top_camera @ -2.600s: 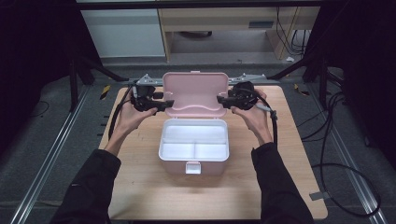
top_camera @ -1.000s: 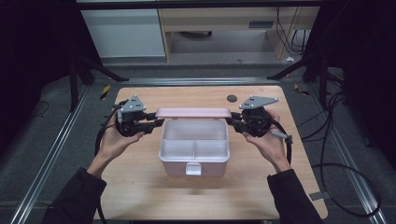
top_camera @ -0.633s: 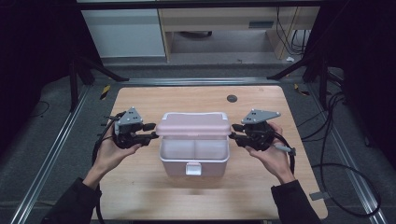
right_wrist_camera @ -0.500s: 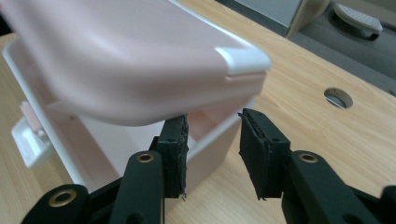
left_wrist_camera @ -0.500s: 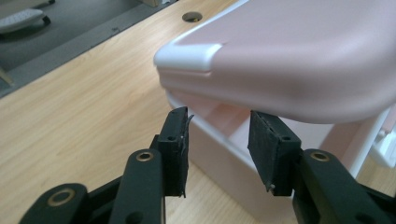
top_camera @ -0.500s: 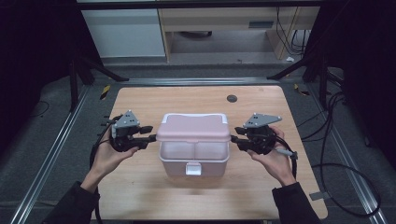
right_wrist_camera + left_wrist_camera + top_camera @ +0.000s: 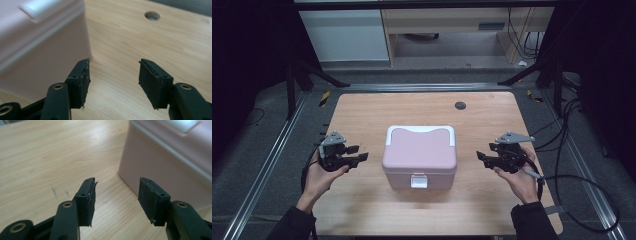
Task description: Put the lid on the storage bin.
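A pink box [image 7: 419, 155] with a white latch at its front stands in the middle of the wooden table [image 7: 422, 107], its lid down. My left gripper [image 7: 362, 157] is left of the box, pointing at its side and a short way off it. My right gripper [image 7: 480, 156] mirrors it on the right. In the left gripper view the jaws [image 7: 116, 187] have just been opening, with nothing between them and the box wall [image 7: 170, 157] just ahead. The right gripper [image 7: 113, 67] has also just been opening, with only bare table between its jaws and the box [image 7: 37, 40] beside its left jaw.
A round dark hole [image 7: 460, 105] sits in the tabletop at the back right, also in the right gripper view [image 7: 152, 15]. Metal rails [image 7: 267, 165] run along both sides of the table. Cables [image 7: 582, 200] trail on the floor at the right.
The lid has swung from upright down onto the box. Both grippers let go of it, opened, and moved down and outward to the box's sides.
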`<action>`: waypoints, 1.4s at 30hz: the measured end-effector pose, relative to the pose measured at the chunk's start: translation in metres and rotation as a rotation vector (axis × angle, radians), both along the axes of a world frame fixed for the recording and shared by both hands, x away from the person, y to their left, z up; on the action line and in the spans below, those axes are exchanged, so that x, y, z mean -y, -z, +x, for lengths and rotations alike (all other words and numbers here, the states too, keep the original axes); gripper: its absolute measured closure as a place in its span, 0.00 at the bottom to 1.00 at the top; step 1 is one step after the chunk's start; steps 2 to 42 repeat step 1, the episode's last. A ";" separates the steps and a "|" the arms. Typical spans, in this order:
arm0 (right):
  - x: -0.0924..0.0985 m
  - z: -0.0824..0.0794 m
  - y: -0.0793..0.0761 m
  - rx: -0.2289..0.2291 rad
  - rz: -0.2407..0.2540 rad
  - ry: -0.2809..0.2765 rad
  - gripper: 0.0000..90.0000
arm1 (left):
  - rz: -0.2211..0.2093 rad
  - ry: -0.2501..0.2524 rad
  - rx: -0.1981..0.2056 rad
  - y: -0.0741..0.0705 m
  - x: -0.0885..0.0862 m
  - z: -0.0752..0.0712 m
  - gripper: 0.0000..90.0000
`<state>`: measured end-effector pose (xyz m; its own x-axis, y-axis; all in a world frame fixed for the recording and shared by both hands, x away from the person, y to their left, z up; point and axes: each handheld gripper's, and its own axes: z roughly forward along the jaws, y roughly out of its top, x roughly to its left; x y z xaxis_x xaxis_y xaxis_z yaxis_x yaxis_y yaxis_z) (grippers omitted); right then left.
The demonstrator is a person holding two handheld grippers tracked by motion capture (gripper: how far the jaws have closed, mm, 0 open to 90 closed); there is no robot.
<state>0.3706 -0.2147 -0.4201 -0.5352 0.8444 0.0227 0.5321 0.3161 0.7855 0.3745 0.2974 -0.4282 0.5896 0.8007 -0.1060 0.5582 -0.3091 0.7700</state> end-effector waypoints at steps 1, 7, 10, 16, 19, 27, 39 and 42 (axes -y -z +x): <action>0.003 0.000 0.003 -0.013 -0.004 0.016 0.43 | 0.002 -0.005 -0.006 0.003 -0.002 0.001 0.50; 0.003 0.000 0.003 -0.013 -0.004 0.016 0.43 | 0.002 -0.005 -0.006 0.003 -0.002 0.001 0.50; 0.003 0.000 0.003 -0.013 -0.004 0.016 0.43 | 0.002 -0.005 -0.006 0.003 -0.002 0.001 0.50; 0.003 0.000 0.003 -0.013 -0.004 0.016 0.43 | 0.002 -0.005 -0.006 0.003 -0.002 0.001 0.50; 0.003 0.000 0.003 -0.013 -0.004 0.016 0.43 | 0.002 -0.005 -0.006 0.003 -0.002 0.001 0.50; 0.003 0.000 0.003 -0.013 -0.004 0.016 0.43 | 0.002 -0.005 -0.006 0.003 -0.002 0.001 0.50; 0.003 0.000 0.003 -0.013 -0.004 0.016 0.43 | 0.002 -0.005 -0.006 0.003 -0.002 0.001 0.50; 0.003 0.000 0.003 -0.013 -0.004 0.016 0.43 | 0.002 -0.005 -0.006 0.003 -0.002 0.001 0.50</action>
